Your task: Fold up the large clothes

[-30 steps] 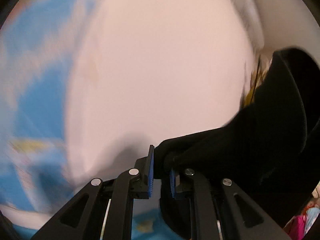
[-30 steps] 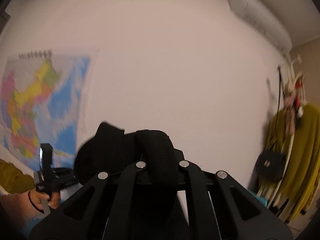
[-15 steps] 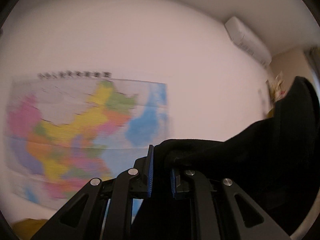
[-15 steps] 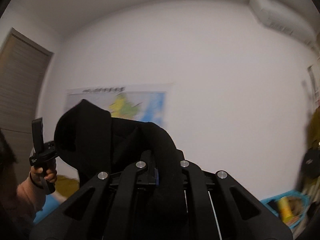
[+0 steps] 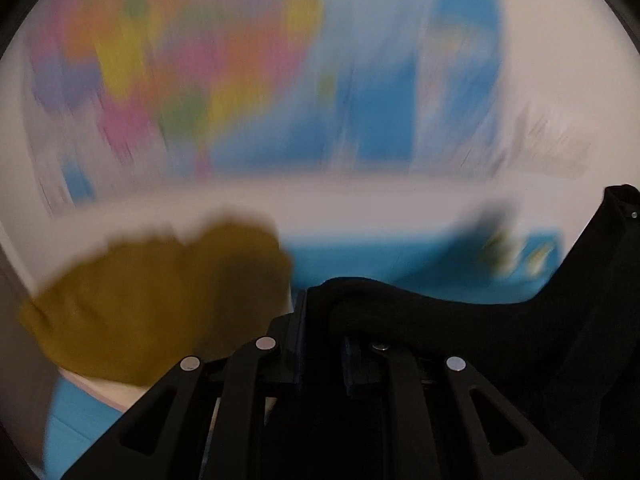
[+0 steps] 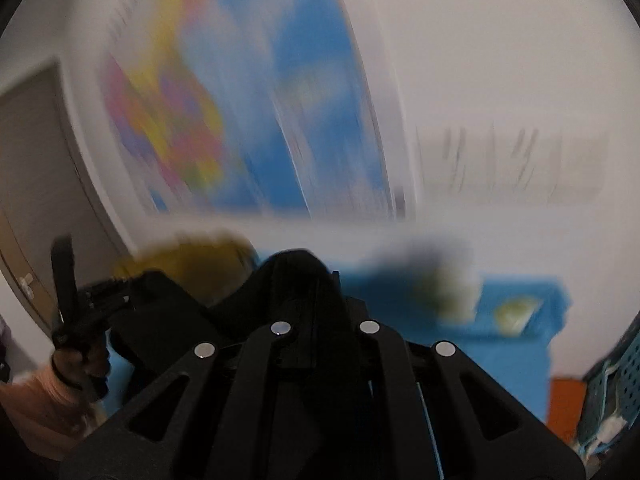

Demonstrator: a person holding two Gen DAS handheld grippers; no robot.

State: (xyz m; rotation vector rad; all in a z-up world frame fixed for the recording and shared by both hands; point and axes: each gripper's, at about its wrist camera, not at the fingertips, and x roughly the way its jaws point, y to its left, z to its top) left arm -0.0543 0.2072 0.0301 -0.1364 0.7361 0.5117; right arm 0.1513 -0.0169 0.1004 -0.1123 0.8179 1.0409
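A black garment (image 5: 460, 320) is stretched in the air between both grippers. My left gripper (image 5: 322, 340) is shut on one edge of it, and the cloth runs off to the right. In the right wrist view my right gripper (image 6: 320, 308) is shut on another bunched edge of the black garment (image 6: 296, 280), which drapes over and hides the fingertips. The left gripper (image 6: 80, 312) also shows at the left there, held in a person's hand (image 6: 76, 360). Both views are blurred by motion.
A coloured wall map (image 5: 240, 80) hangs on the white wall ahead. Below it lies a blue surface (image 6: 460, 344) with an olive-yellow cloth heap (image 5: 160, 300) at its left. A brown door (image 6: 36, 180) stands far left; a teal basket (image 6: 612, 400) sits at the right edge.
Both views have swung down from the upper wall and ceiling to the map, the blue surface and the olive heap. The black garment stays gripped in both grippers.
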